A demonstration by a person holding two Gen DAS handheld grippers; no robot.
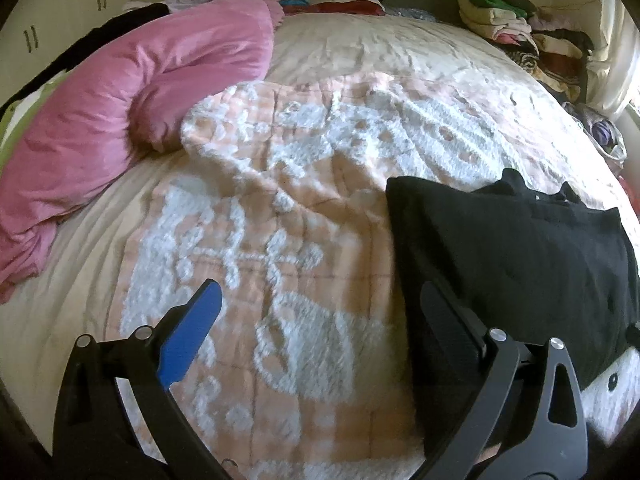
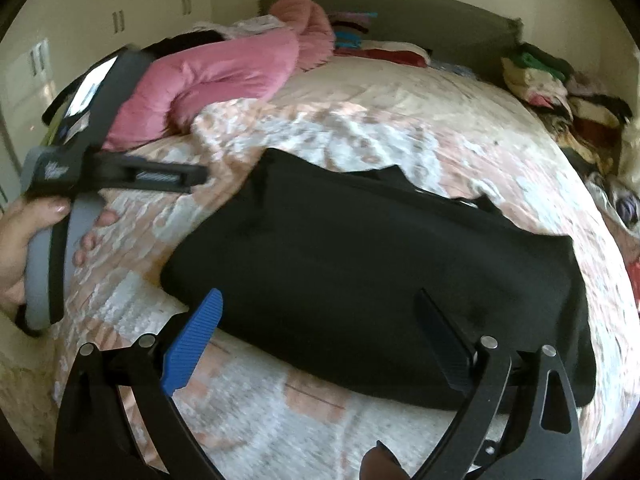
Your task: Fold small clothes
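A black garment [image 2: 372, 280] is seen lying folded and flat on a pink and white blanket [image 1: 280, 240] on the bed; it fills the middle of the right wrist view and the lower right of the left wrist view. The left gripper [image 1: 320, 300] is held wide open over the blanket, with nothing between its jaws; its dark finger is seen against the garment's left edge. The right gripper [image 2: 320, 308] is also held wide open above the garment's near edge, and nothing is gripped. A big pink duvet [image 1: 132, 96] is bunched at the upper left of both views. Piles of clothes [image 1: 524, 36] are stacked at the upper right. A hand [image 2: 24, 240] holding the left gripper is seen at the left edge of the right wrist view.
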